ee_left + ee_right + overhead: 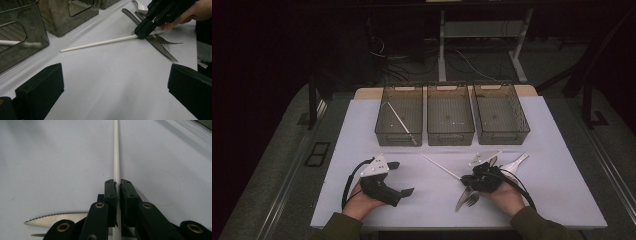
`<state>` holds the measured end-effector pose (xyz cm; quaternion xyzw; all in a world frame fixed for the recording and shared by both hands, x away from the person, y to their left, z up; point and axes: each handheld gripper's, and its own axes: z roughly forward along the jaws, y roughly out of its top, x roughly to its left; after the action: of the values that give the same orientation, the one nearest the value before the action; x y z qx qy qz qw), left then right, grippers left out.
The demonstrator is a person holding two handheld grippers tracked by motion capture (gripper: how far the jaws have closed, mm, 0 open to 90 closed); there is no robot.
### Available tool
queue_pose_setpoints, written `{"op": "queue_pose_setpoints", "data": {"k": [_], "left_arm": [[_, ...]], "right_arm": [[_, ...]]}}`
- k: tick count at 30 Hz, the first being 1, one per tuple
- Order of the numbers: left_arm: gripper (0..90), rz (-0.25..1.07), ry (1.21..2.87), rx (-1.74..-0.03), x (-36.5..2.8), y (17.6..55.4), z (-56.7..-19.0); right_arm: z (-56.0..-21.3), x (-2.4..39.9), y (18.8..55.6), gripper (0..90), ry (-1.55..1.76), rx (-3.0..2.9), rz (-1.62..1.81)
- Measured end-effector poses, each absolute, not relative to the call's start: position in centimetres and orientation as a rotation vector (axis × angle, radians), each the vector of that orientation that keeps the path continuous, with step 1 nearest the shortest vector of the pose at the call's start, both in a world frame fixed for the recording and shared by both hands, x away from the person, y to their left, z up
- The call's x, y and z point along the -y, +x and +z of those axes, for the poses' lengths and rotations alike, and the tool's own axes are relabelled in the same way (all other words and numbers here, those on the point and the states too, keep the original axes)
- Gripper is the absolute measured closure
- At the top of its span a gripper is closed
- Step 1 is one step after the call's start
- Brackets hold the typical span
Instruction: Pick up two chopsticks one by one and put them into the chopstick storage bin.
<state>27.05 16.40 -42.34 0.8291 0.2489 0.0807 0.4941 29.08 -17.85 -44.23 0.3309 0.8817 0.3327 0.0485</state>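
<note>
A white chopstick (pixel 439 165) lies slantwise on the white table (pixel 362 130), in front of the bins. My right gripper (pixel 464 178) is shut on its near end, the jaws pinching the thin stick (pixel 116 152) between their tips (pixel 117 182). In the left gripper view the same chopstick (pixel 100 43) runs out leftwards from the right gripper (pixel 141 35). My left gripper (pixel 401 178) rests at the front left, held in a hand. It is open, its jaws wide apart over bare table (pixel 116 72).
Three dark mesh bins stand in a row at the back; the left bin (pixel 399 114) holds another white chopstick (pixel 401 122). A serrated knife (pixel 162 47), a fork (pixel 471 199) and a spoon (pixel 514 162) lie under and around my right hand.
</note>
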Motion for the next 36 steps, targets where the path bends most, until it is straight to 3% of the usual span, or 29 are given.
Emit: {"op": "queue_pose_setpoints", "data": {"k": [18, 36], "left_arm": [[0.0, 0.192, 2.007, -0.608, -16.7, 27.0, -42.5], [0.0, 0.189, 2.003, -0.616, -16.6, 27.1, -42.5]], "right_arm": [[-41.5, 20.1, 29.4, 84.1, 1.056, -2.645, 1.201], [-38.2, 18.8, 31.1, 84.1, 1.011, -2.580, 1.300]]}}
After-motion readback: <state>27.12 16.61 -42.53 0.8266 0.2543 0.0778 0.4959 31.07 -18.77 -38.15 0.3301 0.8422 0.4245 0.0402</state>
